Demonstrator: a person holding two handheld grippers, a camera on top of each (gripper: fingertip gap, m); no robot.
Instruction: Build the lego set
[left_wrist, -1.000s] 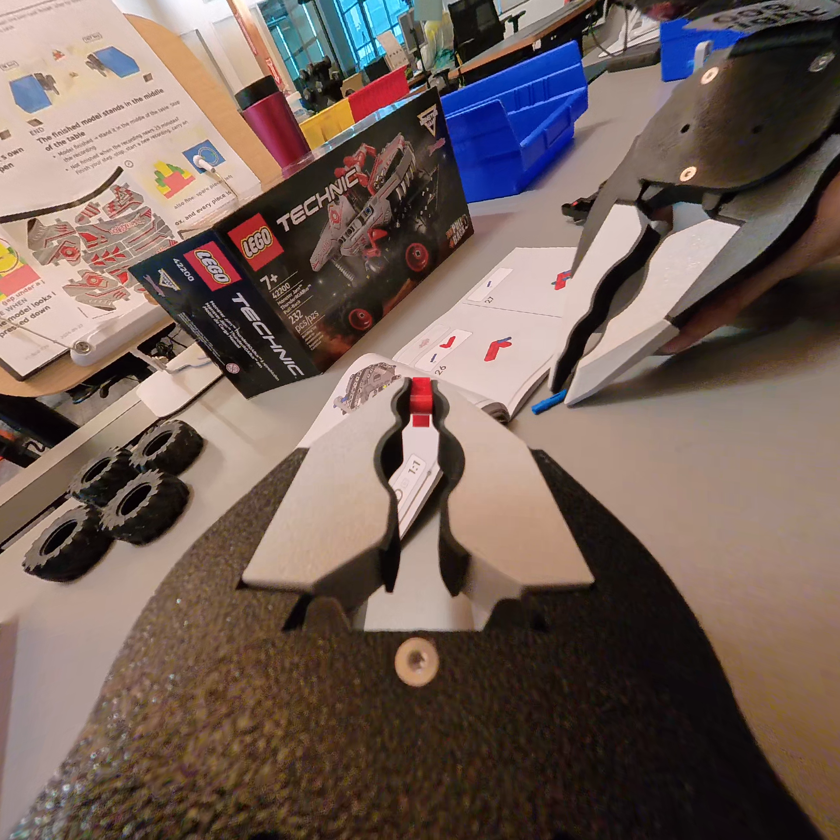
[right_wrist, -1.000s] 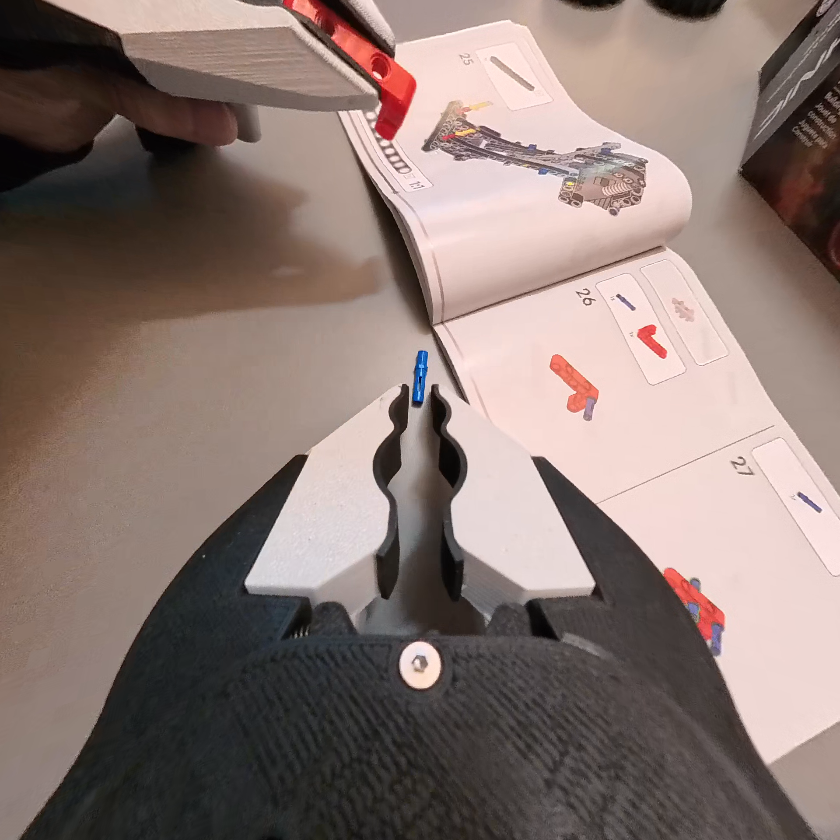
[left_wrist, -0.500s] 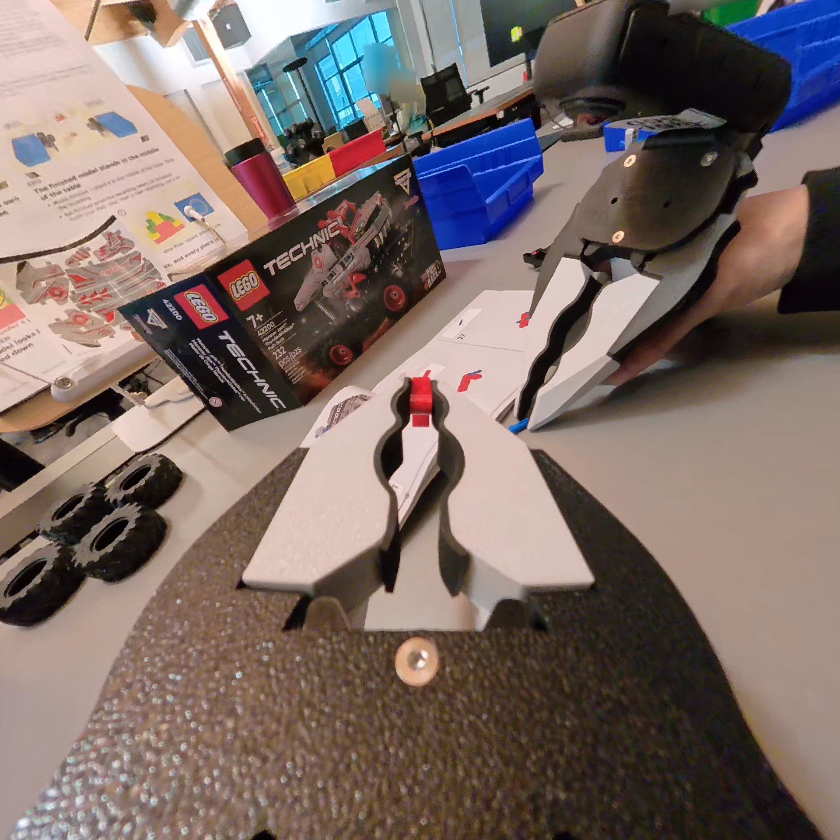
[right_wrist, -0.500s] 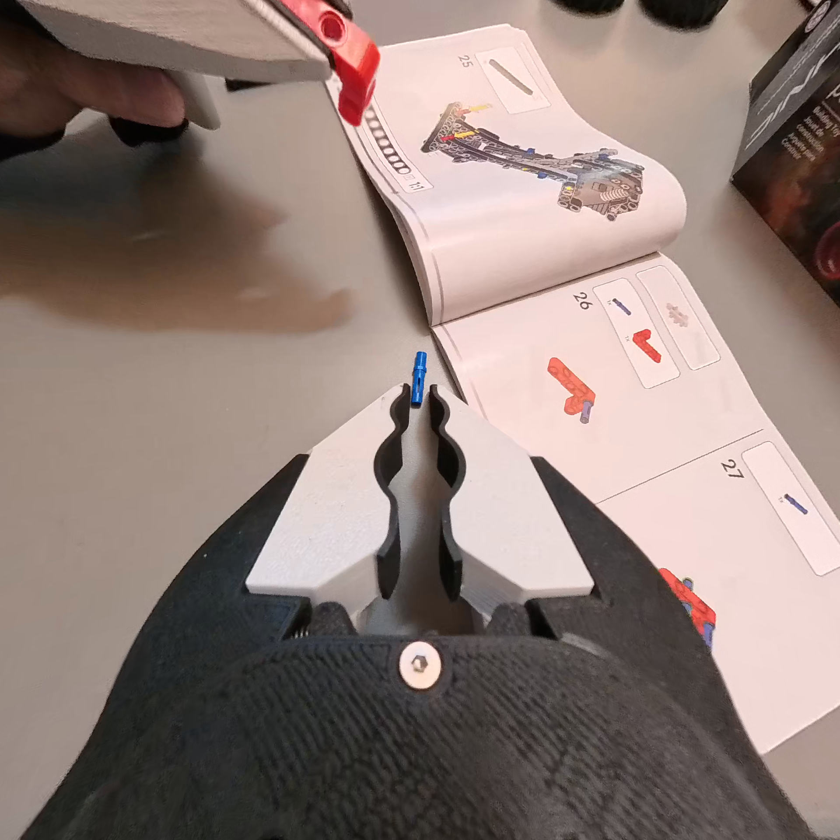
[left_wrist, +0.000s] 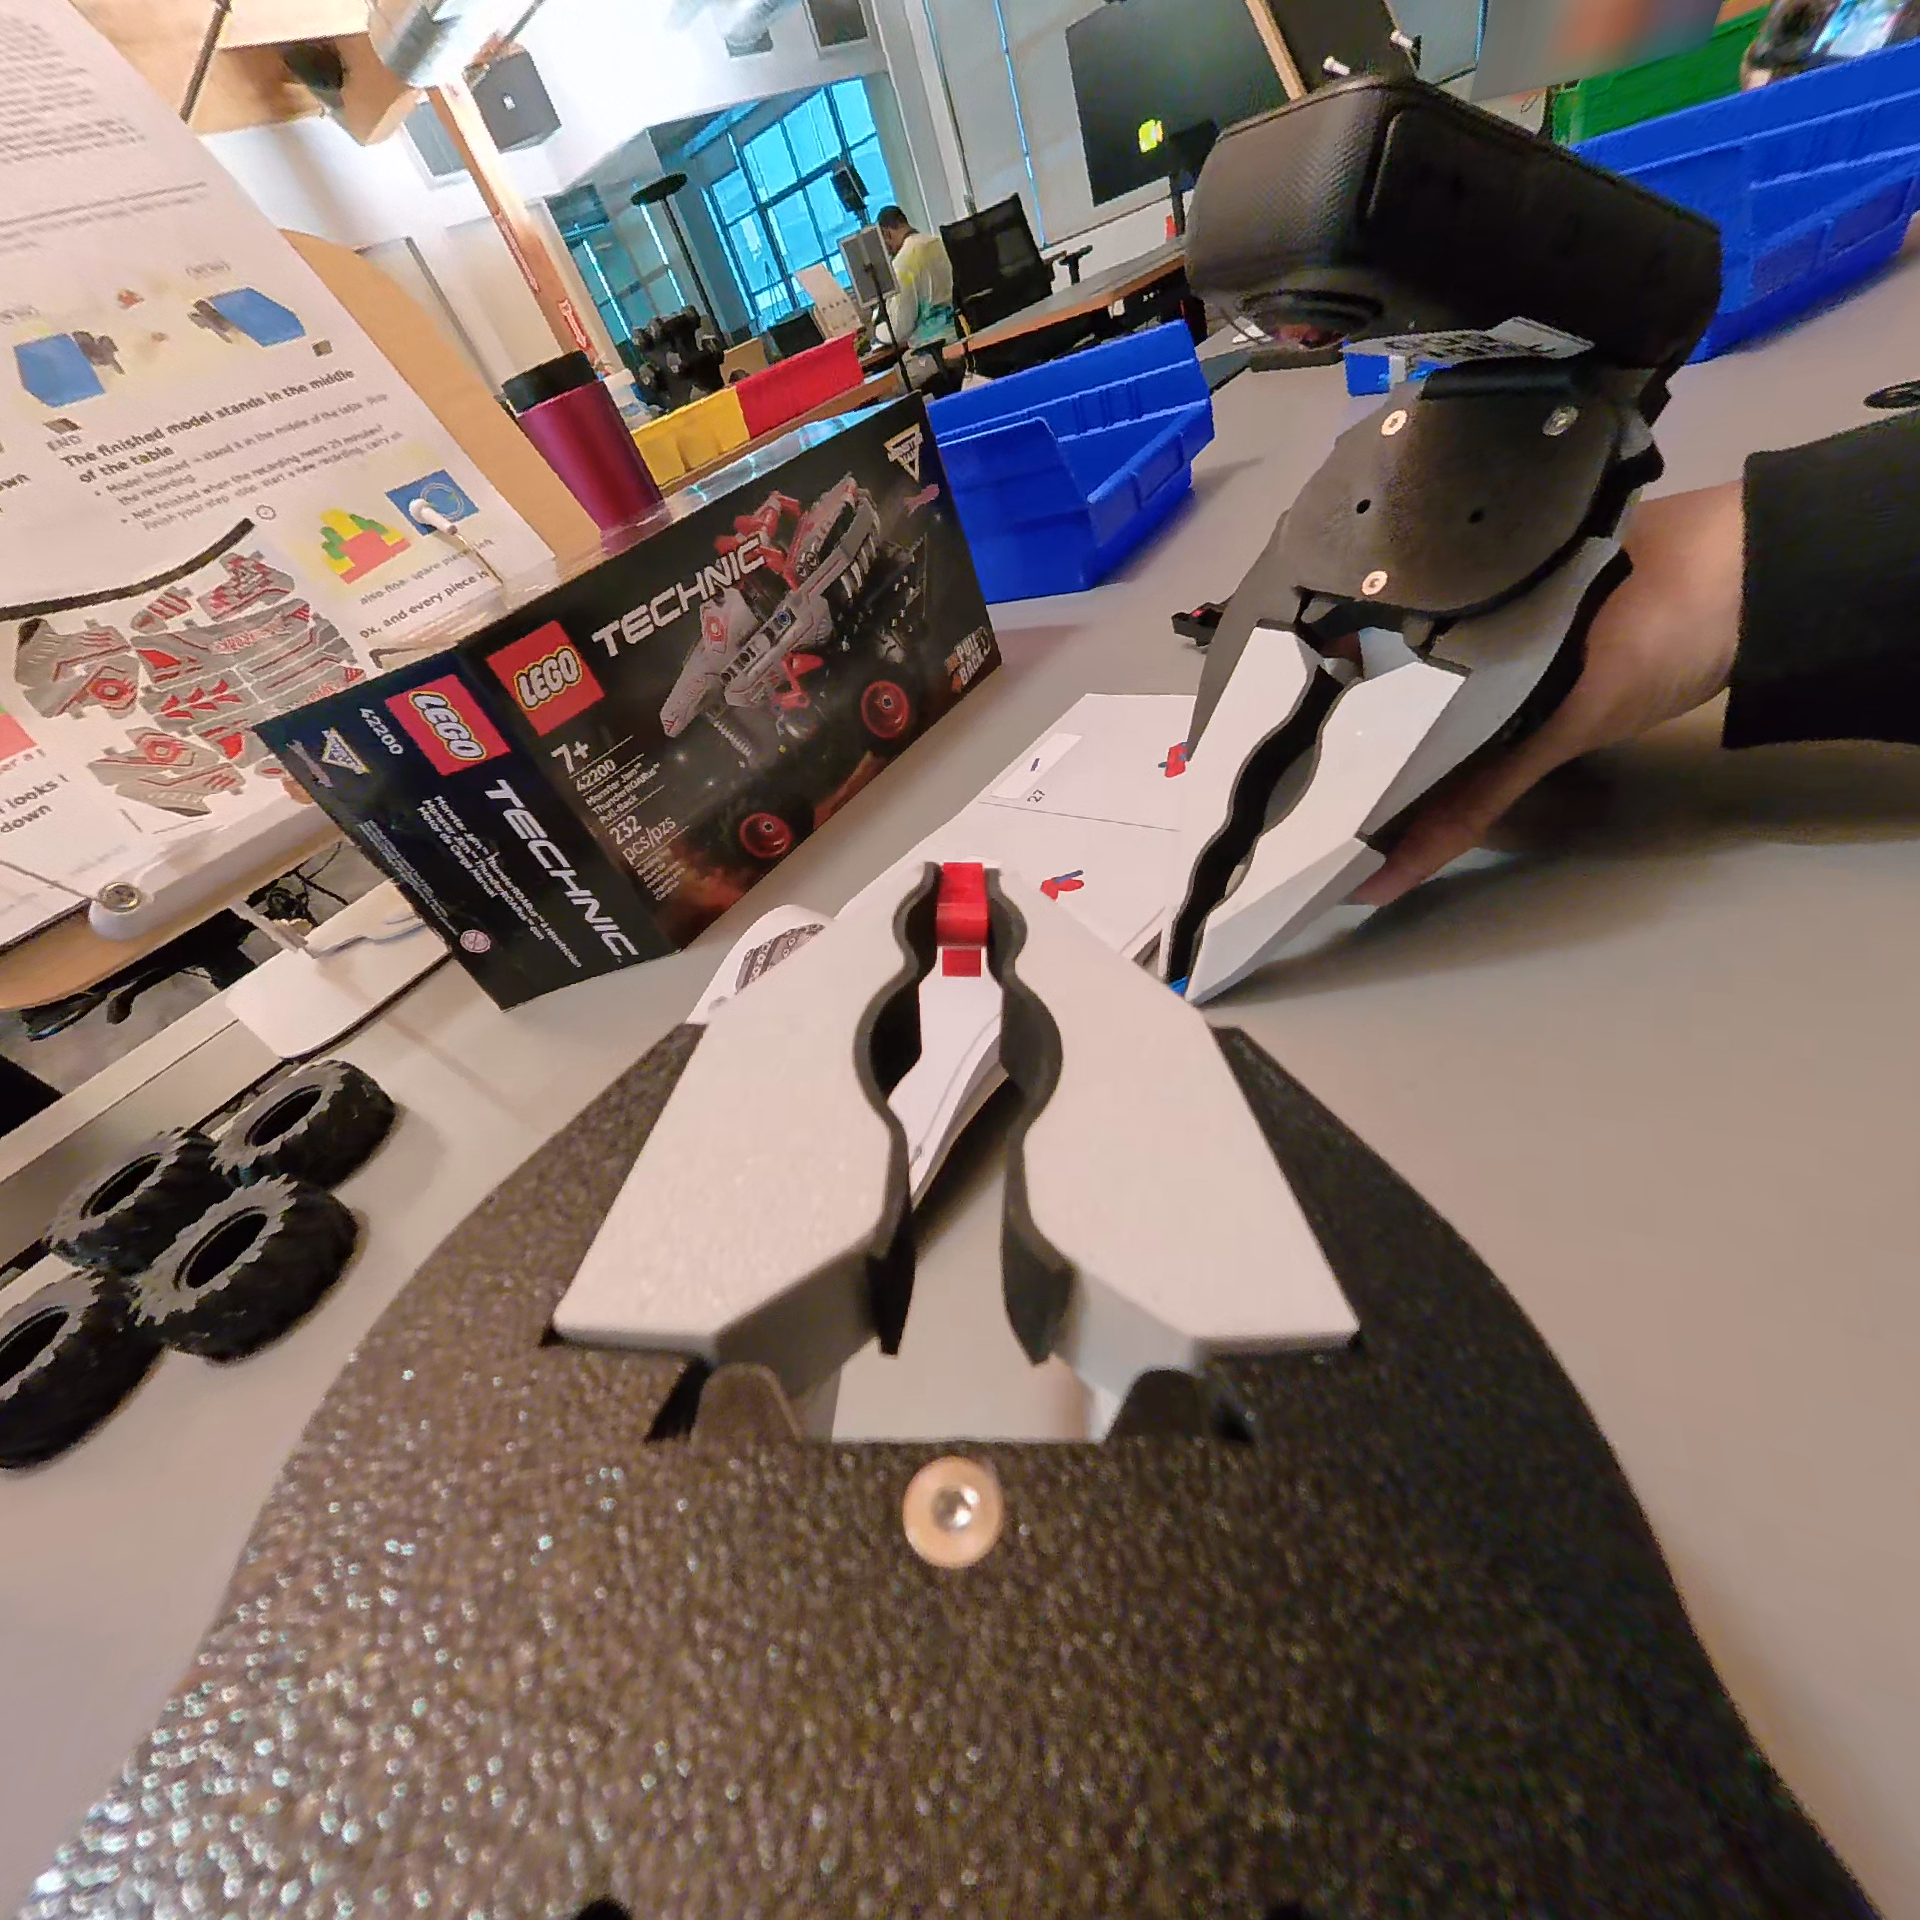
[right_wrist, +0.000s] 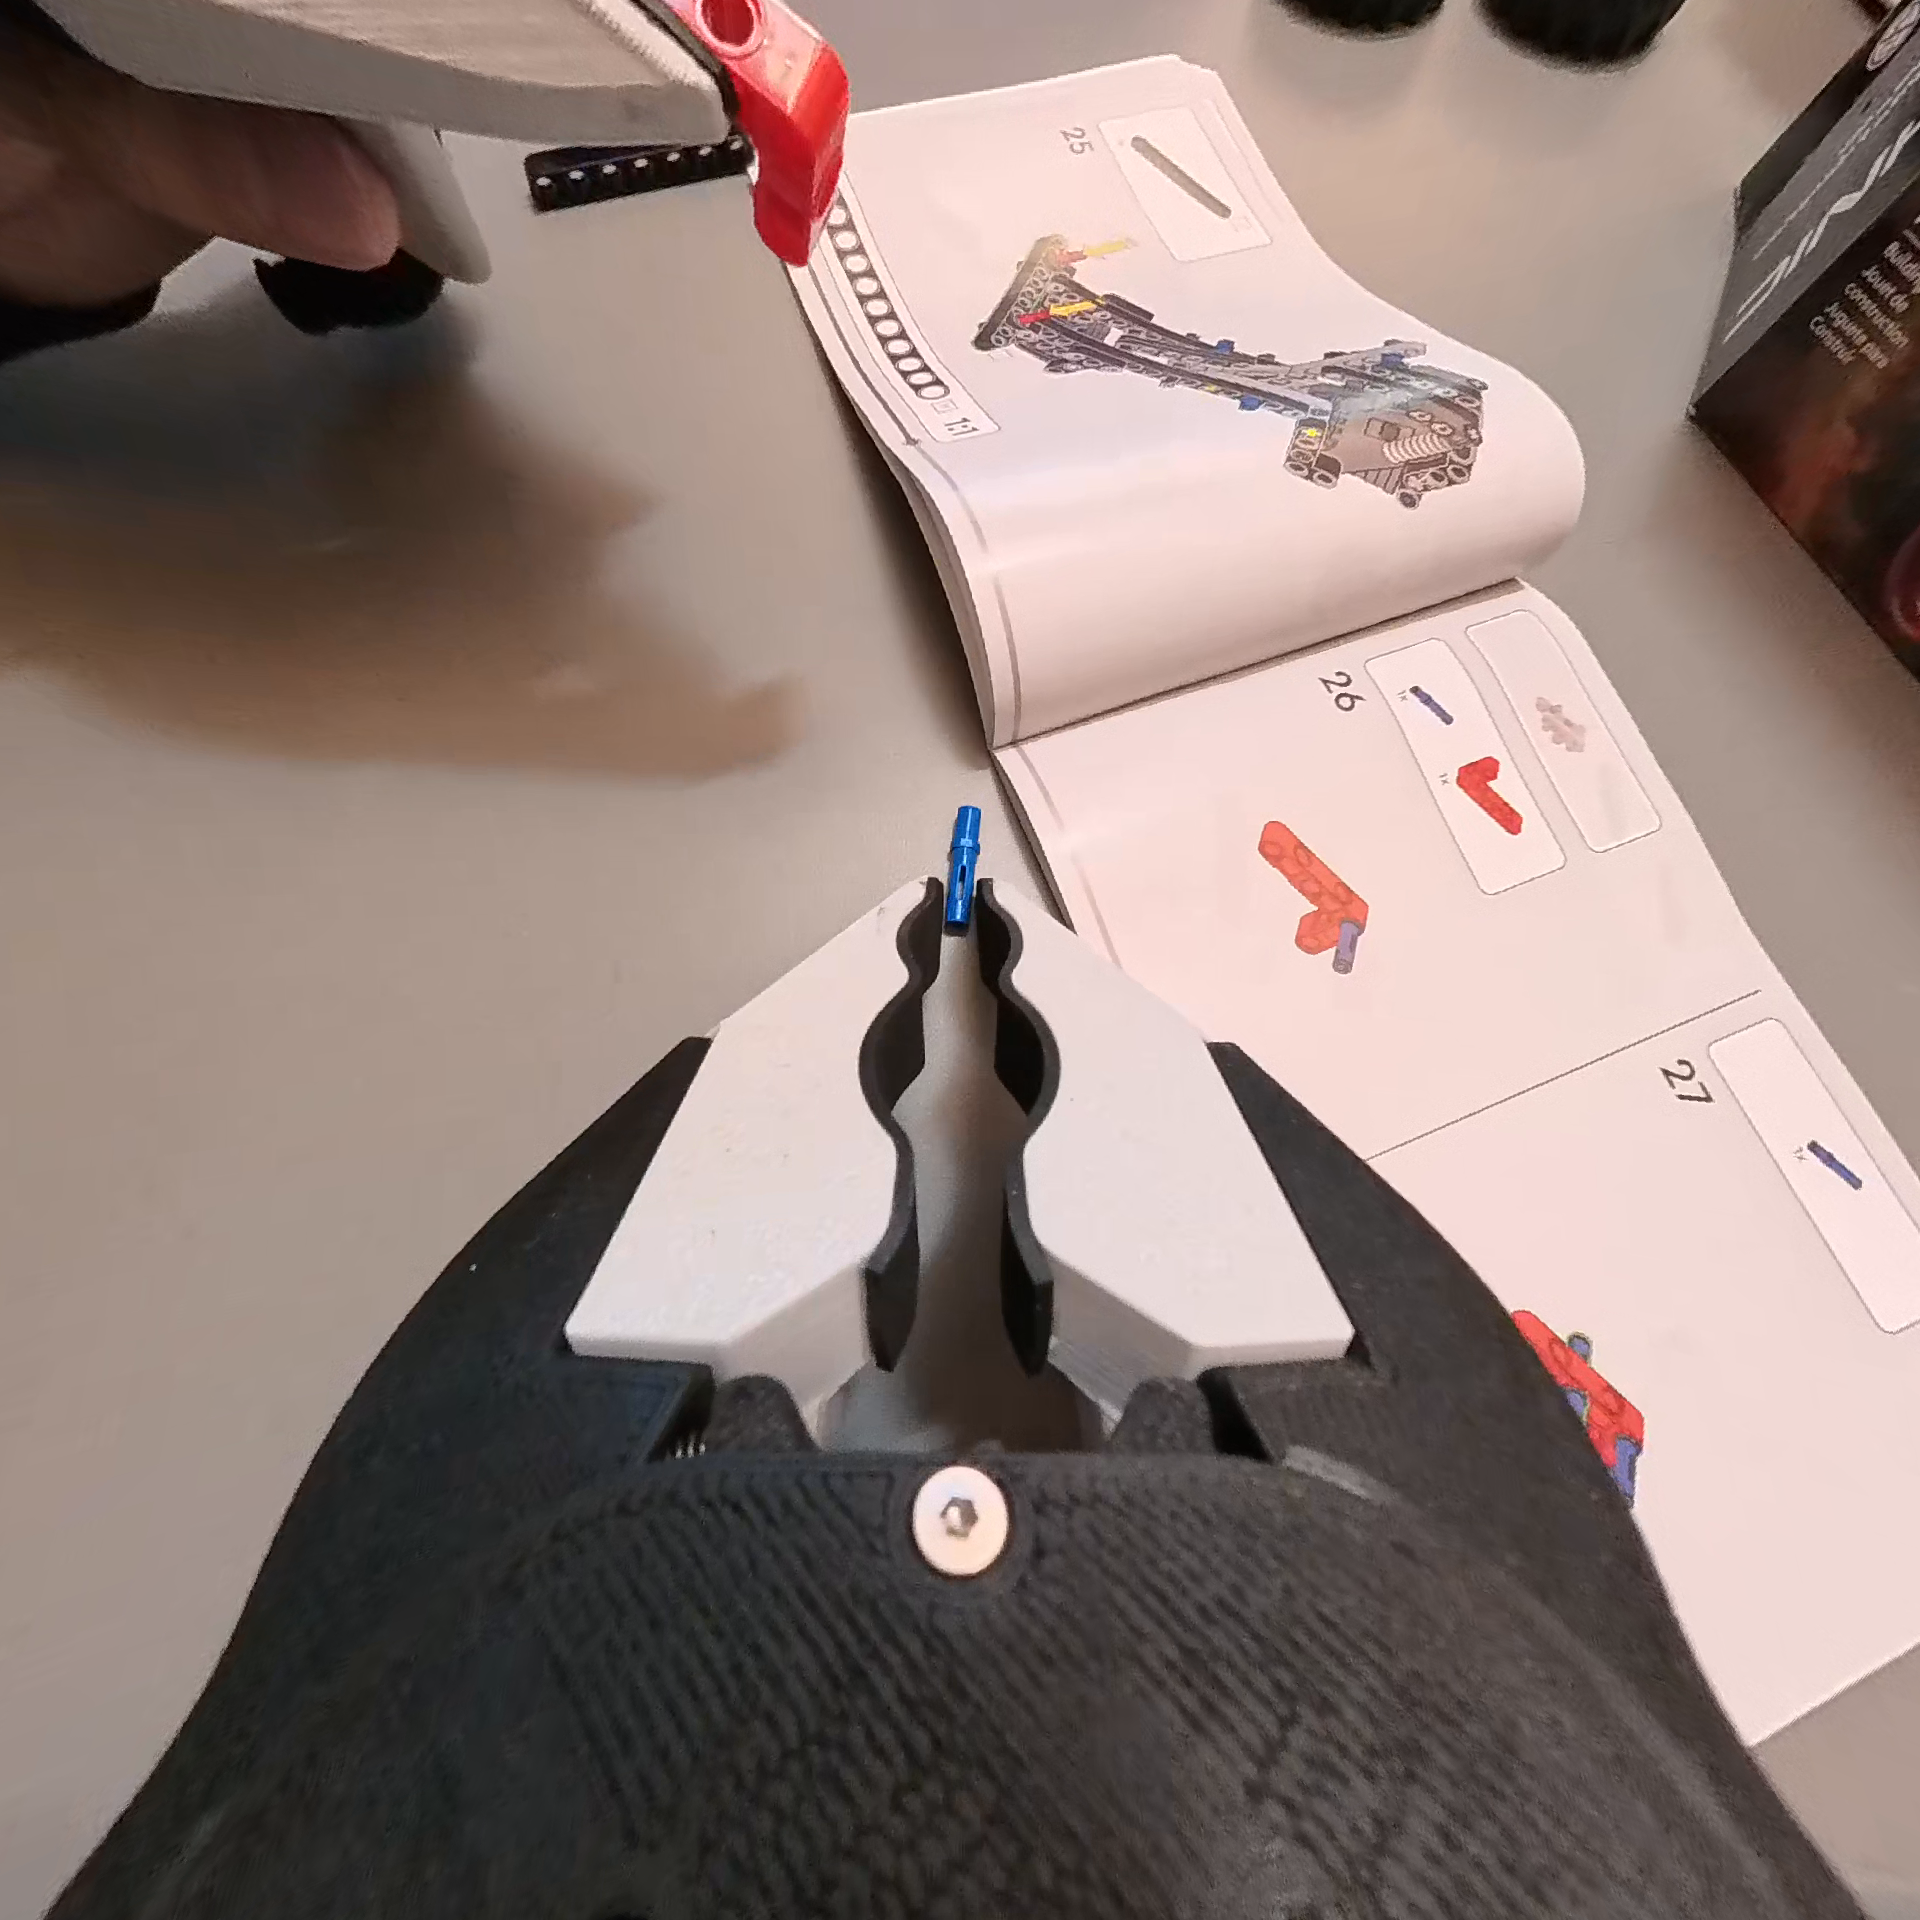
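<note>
Small blue plastic connector pin (right_wrist: 962, 868) lies on the grey table at frame centre, its near end between the right gripper (right_wrist: 958, 902) tips, jaws narrowly apart, not yet clamped. Left gripper (left_wrist: 961, 906) clamps the red angled beam (right_wrist: 787, 130), upper left. Advice: close squarely mid-pin so it cannot roll, then align with a beam hole.

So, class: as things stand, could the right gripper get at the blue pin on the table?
Probably yes. The right gripper already has its tips either side of the blue pin, with nothing between them; the booklet lies off to one side.
</note>
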